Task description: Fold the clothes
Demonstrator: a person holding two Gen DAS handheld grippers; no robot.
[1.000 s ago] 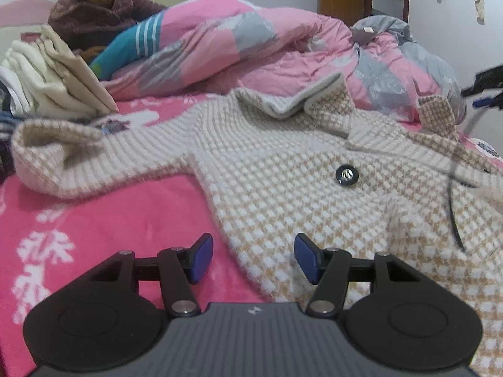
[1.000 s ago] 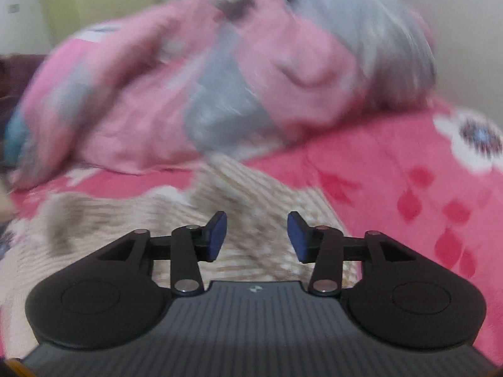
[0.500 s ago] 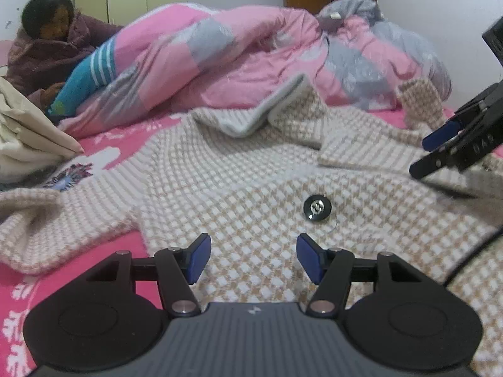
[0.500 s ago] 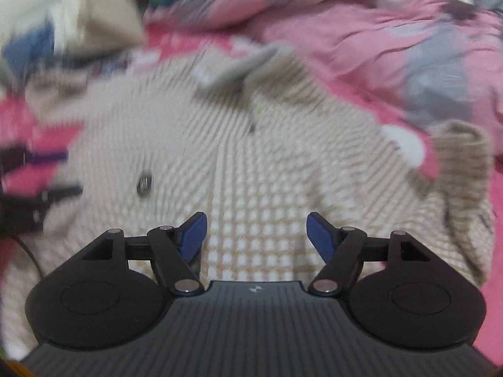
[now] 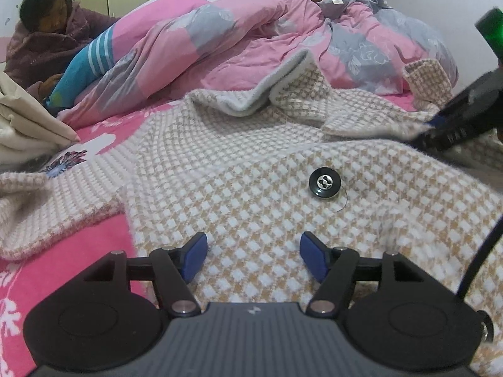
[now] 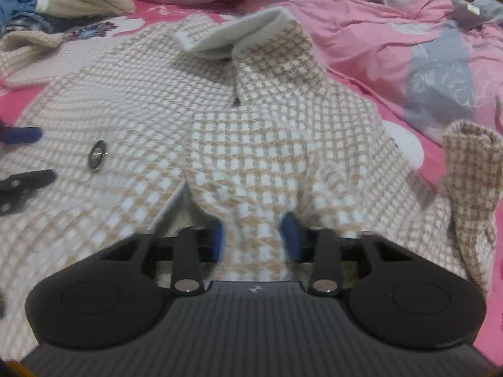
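A beige-and-white checked coat (image 5: 251,163) lies spread on the pink bed, collar turned up at the far side, with a black button (image 5: 325,183) on its front. My left gripper (image 5: 253,251) hovers open just above the coat's left front edge, nothing between its fingers. In the right wrist view the coat (image 6: 267,125) fills the frame. My right gripper (image 6: 254,240) is shut on a raised bunch of the coat's front panel. The button (image 6: 96,155) and the left gripper (image 6: 19,157) show at the left edge. The right gripper (image 5: 440,125) also appears at the far right of the left wrist view.
A rumpled pink and grey duvet (image 5: 251,37) is heaped behind the coat. A person (image 5: 47,31) sits at the back left. Folded cream clothes (image 5: 25,125) are stacked at the left. Bare pink bedsheet (image 5: 78,251) shows at the near left.
The right gripper swung over the coat, dropped to its front panel and narrowed its fingers onto the fabric. The left gripper moved forward over the coat and stayed open.
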